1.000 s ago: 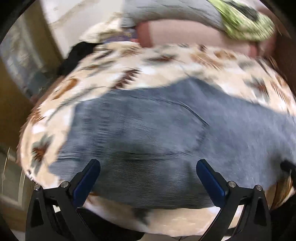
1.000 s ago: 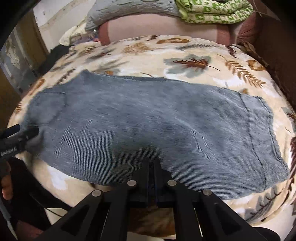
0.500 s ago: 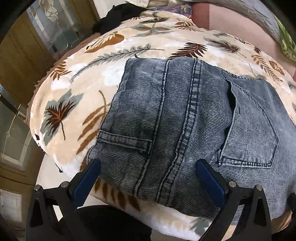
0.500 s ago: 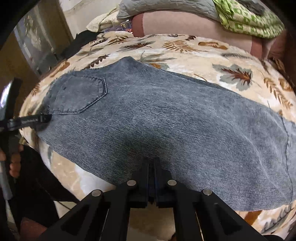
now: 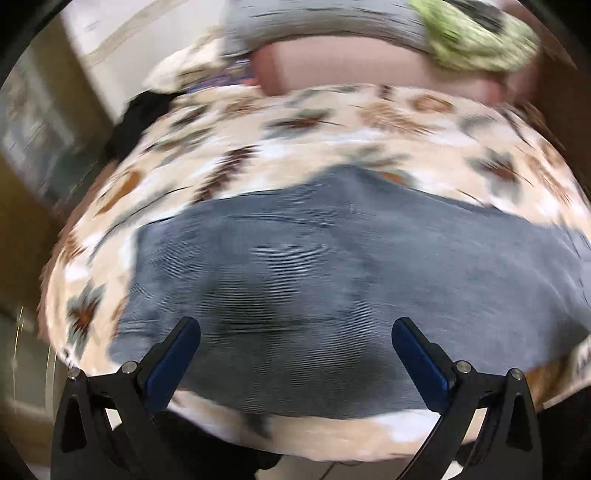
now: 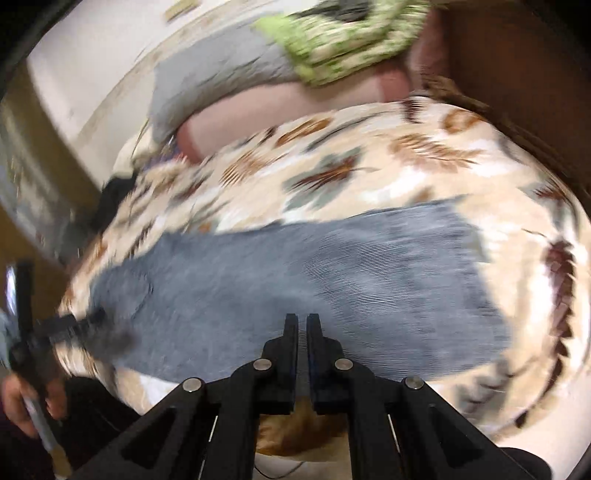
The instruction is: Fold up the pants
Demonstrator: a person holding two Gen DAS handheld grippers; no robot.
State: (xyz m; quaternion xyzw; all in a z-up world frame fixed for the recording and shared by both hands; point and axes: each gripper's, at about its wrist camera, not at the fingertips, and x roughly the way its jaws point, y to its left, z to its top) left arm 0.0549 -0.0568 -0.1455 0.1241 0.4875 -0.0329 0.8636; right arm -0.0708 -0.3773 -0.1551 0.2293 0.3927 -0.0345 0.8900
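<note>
Grey-blue corduroy pants (image 5: 332, 277) lie flat, lengthwise left to right, on a leaf-print blanket (image 5: 332, 140). Both views are motion-blurred. My left gripper (image 5: 295, 325) hovers open over the near part of the pants, its blue pads (image 5: 170, 365) wide apart and empty. In the right wrist view the pants (image 6: 314, 277) stretch across the blanket (image 6: 369, 166). My right gripper (image 6: 301, 318) is shut above their near edge, and I see no fabric raised between its fingers. The left gripper (image 6: 77, 323) shows at the pants' left end, held by a hand (image 6: 22, 402).
A green patterned folded blanket (image 6: 343, 33) and a grey quilted cushion (image 6: 214, 77) rest on a pink bolster (image 5: 351, 70) behind the blanket. A dark garment (image 5: 144, 114) lies at the back left. A wooden cabinet (image 5: 22, 229) stands left.
The left view swung from the waistband end back over the pants' middle. The right gripper drew back and rolled, still shut; the pants look smaller and tilted.
</note>
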